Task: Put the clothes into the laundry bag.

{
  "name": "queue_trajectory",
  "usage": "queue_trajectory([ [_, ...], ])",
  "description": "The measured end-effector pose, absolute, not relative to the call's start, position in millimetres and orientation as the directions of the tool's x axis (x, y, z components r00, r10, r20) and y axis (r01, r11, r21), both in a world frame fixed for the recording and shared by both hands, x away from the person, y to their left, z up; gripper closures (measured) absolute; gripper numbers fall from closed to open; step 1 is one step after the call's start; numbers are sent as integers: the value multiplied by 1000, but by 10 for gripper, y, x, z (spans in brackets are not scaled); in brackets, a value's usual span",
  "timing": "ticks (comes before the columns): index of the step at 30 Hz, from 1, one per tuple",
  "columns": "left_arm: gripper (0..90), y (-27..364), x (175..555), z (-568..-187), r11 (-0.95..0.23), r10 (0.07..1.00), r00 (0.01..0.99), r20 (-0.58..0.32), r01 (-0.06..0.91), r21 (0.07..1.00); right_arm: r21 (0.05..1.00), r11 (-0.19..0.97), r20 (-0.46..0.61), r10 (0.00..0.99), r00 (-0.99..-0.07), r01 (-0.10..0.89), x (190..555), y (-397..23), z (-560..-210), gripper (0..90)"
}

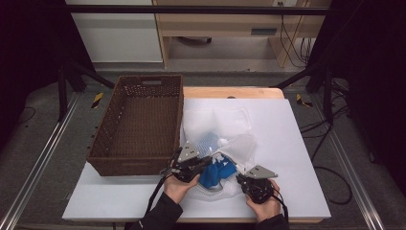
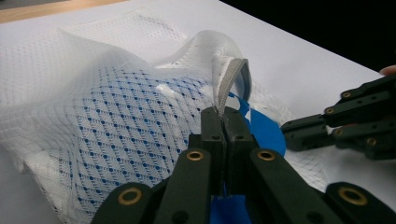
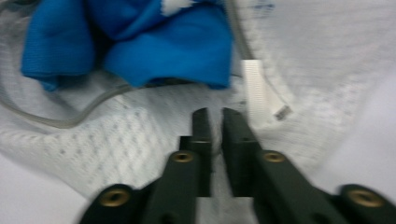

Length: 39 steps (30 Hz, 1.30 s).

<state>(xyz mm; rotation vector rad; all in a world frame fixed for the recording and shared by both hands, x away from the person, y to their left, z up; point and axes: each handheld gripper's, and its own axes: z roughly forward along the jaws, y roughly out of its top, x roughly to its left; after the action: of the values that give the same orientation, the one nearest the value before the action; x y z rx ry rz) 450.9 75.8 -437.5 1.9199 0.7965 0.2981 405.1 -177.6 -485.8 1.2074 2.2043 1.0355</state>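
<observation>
White mesh laundry bag (image 1: 225, 132) lay crumpled on the table (image 1: 287, 143), just right of the wicker basket (image 1: 139, 124), long axis running from near edge toward far edge, open mouth at the near end. Blue garment (image 1: 218, 172) stuck out of that mouth, between both hands. Left tongs (image 2: 223, 116) were pressed together, pinching the bag's grey rim band (image 2: 229, 79) and lifting it. Right tongs (image 3: 214, 116) pointed down at the mesh, jaws nearly together, a narrow gap showing; grip on mesh unclear.

Both tools (image 1: 207, 164) (image 1: 242, 178) closed, side by side
</observation>
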Motion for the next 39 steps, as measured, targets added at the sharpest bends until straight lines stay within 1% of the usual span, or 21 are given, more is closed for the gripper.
queue_trajectory([
  [5,886,764,4515,-4378,-291,644,753,-132,401,869,796,290,13,869,-494,532,3987,-1976,-4768,885],
  [6,886,757,4513,-4382,-290,644,753,-134,402,869,810,253,25,887,-461,530,3934,-2121,-4714,885],
  [8,886,748,4511,-4388,-297,641,757,-131,401,867,810,249,22,892,-451,531,3924,-2165,-4707,885],
  [10,886,729,4502,-4396,-300,638,759,-128,399,867,791,236,19,913,-408,564,3912,-2261,-4745,881],
  [12,886,730,4501,-4394,-303,638,760,-126,397,866,781,249,12,911,-412,572,3922,-2261,-4774,878],
  [13,886,739,4504,-4390,-302,639,759,-125,397,867,779,265,2,905,-424,568,3926,-2224,-4776,849],
  [16,886,758,4510,-4381,-302,642,757,-123,397,867,825,258,7,885,-465,503,3913,-2141,-4651,752],
  [17,886,758,4510,-4381,-302,642,757,-123,397,867,825,258,7,885,-465,503,3913,-2141,-4651,752],
  [18,886,762,4512,-4372,-303,644,756,-121,397,866,850,254,20,860,-510,462,3914,-2030,-4555,702],
  [20,886,757,4514,-4367,-297,645,754,-125,398,868,857,260,41,826,-563,445,3949,-1862,-4503,619],
  [22,886,747,4512,-4363,-295,646,753,-124,396,870,869,254,59,798,-599,424,4020,-1661,-4510,482],
  [23,886,747,4512,-4363,-295,646,753,-124,396,870,869,254,59,798,-599,424,4020,-1661,-4510,482],
  [24,886,749,4507,-4351,-293,649,752,-116,388,873,869,248,79,785,-615,428,4118,-1453,-4561,341],
  [27,886,766,4508,-4334,-282,651,749,-121,387,878,852,291,44,787,-615,434,4255,-1221,-4647,270],
  [29,886,771,4509,-4331,-278,652,748,-122,386,879,844,286,51,800,-598,455,4320,-1134,-4700,219],
  [32,886,775,4507,-4325,-271,650,749,-129,387,882,825,313,37,801,-598,470,4394,-1061,-4776,212],
  [33,885,770,4506,-4325,-272,649,750,-127,385,882,799,327,39,809,-587,504,4461,-1019,-4860,227],
  [34,886,762,4501,-4326,-271,647,752,-128,384,883,793,329,42,811,-584,513,4485,-1009,-4890,244],
  [36,886,757,4502,-4328,-271,646,752,-129,384,883,789,360,-16,822,-569,497,4480,-994,-4880,405],
  [38,886,758,4503,-4323,-273,644,754,-129,384,882,786,396,-77,824,-561,474,4459,-998,-4867,616],
  [39,886,758,4503,-4323,-273,644,754,-129,384,882,786,396,-77,824,-561,474,4459,-998,-4867,616],
])
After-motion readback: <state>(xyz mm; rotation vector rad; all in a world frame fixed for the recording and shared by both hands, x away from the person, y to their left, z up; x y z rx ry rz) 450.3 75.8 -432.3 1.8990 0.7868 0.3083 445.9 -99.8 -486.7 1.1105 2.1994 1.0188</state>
